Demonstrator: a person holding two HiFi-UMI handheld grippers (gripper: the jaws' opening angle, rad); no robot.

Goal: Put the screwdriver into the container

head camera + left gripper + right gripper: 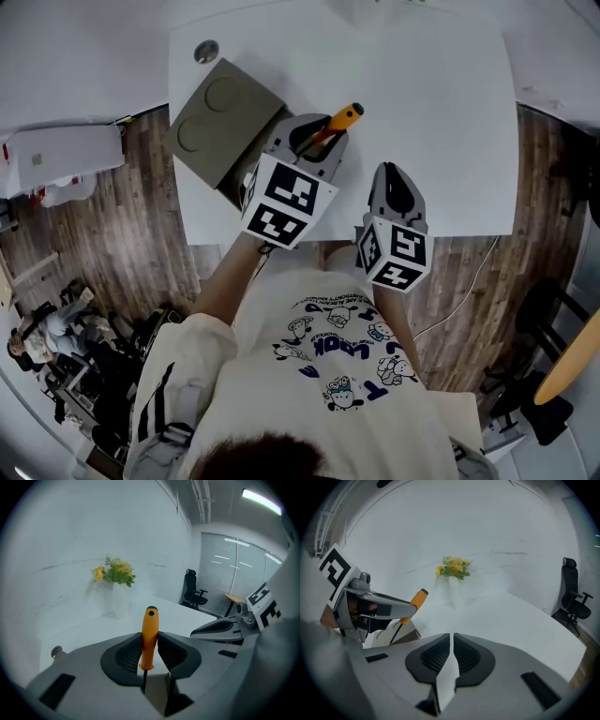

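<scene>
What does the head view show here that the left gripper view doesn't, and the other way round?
Head view only: the grey container at the white table's left edge, the wooden floor, the person's printed shirt.
Left gripper view only: yellow flowers, an office chair, and the pads pressing the orange handle from both sides.
Both: the screwdriver held in the left gripper, the right gripper beside it, and the table.
</scene>
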